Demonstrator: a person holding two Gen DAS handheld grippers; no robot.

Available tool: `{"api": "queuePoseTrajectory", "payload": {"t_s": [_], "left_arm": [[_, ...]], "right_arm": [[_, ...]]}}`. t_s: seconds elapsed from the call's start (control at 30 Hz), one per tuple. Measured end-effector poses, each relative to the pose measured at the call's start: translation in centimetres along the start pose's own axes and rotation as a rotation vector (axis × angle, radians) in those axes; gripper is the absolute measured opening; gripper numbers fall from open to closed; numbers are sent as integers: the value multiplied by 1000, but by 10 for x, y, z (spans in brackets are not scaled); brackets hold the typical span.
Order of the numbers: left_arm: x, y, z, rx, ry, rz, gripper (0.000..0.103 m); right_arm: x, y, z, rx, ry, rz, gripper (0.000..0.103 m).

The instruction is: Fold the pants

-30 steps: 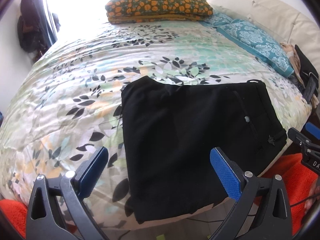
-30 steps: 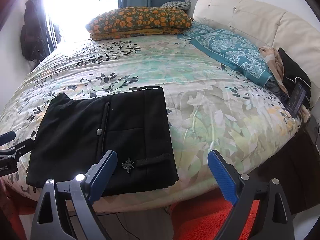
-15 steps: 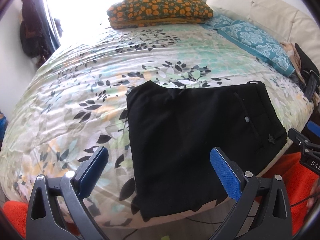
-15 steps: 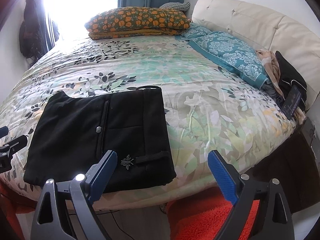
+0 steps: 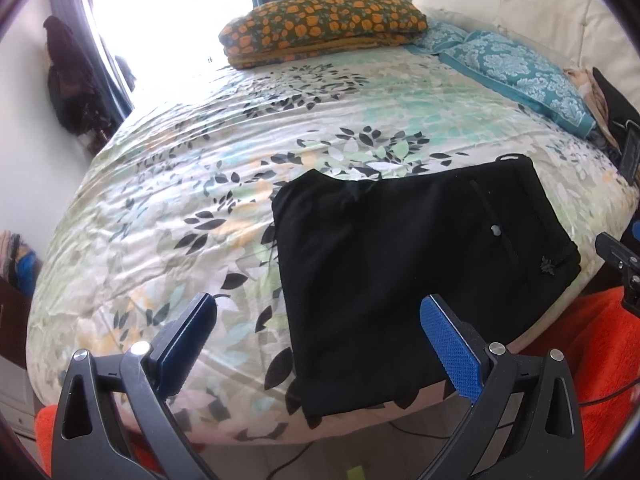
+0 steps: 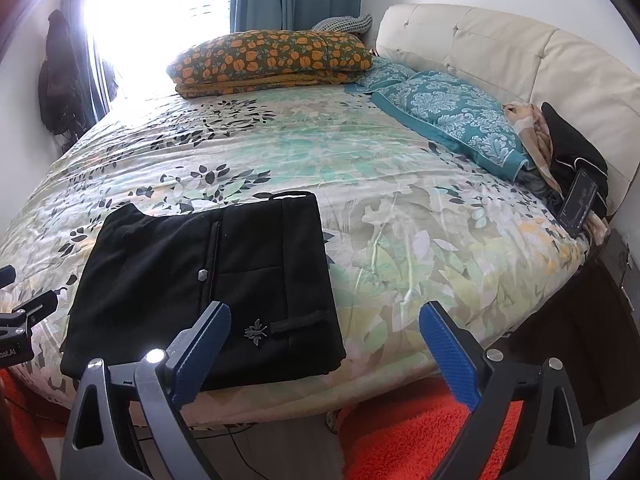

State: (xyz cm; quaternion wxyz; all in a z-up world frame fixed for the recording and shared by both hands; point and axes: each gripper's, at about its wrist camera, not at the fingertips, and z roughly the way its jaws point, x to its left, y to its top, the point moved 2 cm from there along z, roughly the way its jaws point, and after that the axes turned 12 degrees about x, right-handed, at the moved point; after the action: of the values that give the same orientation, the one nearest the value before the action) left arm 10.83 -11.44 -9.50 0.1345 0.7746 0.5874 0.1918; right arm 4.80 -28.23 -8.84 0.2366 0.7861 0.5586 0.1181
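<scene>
The black pants (image 5: pixel 404 276) lie flat on the flowery bed cover (image 5: pixel 168 208), near the front edge of the bed, already folded into a neat, almost square bundle. So the folding looks just about done, or one last fold is left; I cannot tell which. If one more fold is wanted, the next move is to reach down, pinch one side edge of the bundle, and lay it over the other side, keeping it smooth. Starting on the left, the left gripper (image 5: pixel 320 344) hangs in the air in front of the bed with its blue fingers (image 5: pixel 450 350) spread wide apart and nothing held. The pants are ahead of it and a bit to its right; their near left corner shows between the jaws but is not touched. Then the right gripper (image 6: pixel 324 348) also stands wide apart and holds nothing. Here the pants (image 6: pixel 208 292) lie ahead and to its left, with the little metal bee pin (image 6: pixel 255 332) just beside its left finger. An orange rug (image 6: pixel 408 436) is on the floor below.
</scene>
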Motion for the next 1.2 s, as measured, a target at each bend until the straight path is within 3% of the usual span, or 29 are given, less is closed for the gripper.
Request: {"api": "queuePoseTrajectory", "payload": {"t_s": [0.17, 0.23, 0.57, 0.67, 0.77, 0.87, 0.93, 1.1, 1.2], "left_arm": [[0, 0, -12, -18, 45, 2, 102], [1, 1, -14, -16, 40, -1, 102], [5, -3, -9, 15, 30, -7, 102], [16, 4, -4, 25, -21, 17, 102], [46, 14, 27, 115, -198, -25, 102], [72, 14, 71, 197, -219, -96, 102], [73, 12, 94, 237, -230, -87, 102], [47, 7, 129, 327, -346, -41, 102], [46, 9, 140, 354, -416, -91, 103]], "right_arm": [[2, -2, -12, 11, 25, -1, 96], [5, -4, -15, 17, 35, -7, 100], [10, -10, -13, 38, 33, -26, 101], [10, -4, -10, 40, 87, -66, 101], [-14, 20, 6, 53, 238, -87, 101], [-47, 45, 49, 161, 459, -11, 103], [-54, 55, 85, 265, 547, 20, 103], [-44, 52, 161, 525, 673, 79, 103], [-32, 45, 179, 629, 705, 66, 100]]}}
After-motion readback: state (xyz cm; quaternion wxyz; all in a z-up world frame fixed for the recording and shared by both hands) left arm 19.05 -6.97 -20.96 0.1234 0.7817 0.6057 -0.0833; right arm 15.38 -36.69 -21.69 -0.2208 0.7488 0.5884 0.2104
